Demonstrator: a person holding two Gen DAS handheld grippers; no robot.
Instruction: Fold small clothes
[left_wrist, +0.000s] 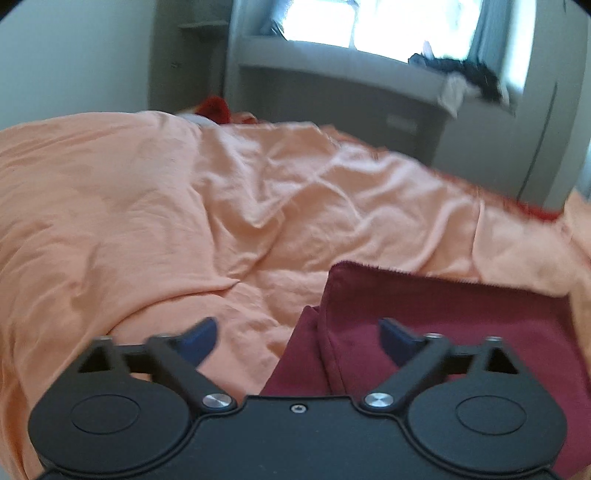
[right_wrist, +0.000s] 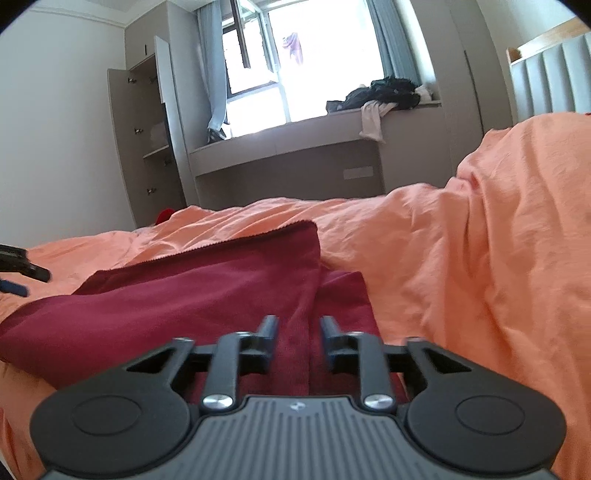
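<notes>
Currently the dark red garment (right_wrist: 192, 291) lies folded over on the orange bedcover (right_wrist: 480, 258), right under the right claw (right_wrist: 299, 328), whose jaws stand part open, empty. Left claw (left_wrist: 297, 334) gapes wide, garment beneath its right finger. Looks soft, light, limp; I'd pinch corners at the hemmed edge.

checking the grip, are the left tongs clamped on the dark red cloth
No, the left tongs stand wide open over the edge of the dark red cloth, with neither blue fingertip pressing on it.
</notes>
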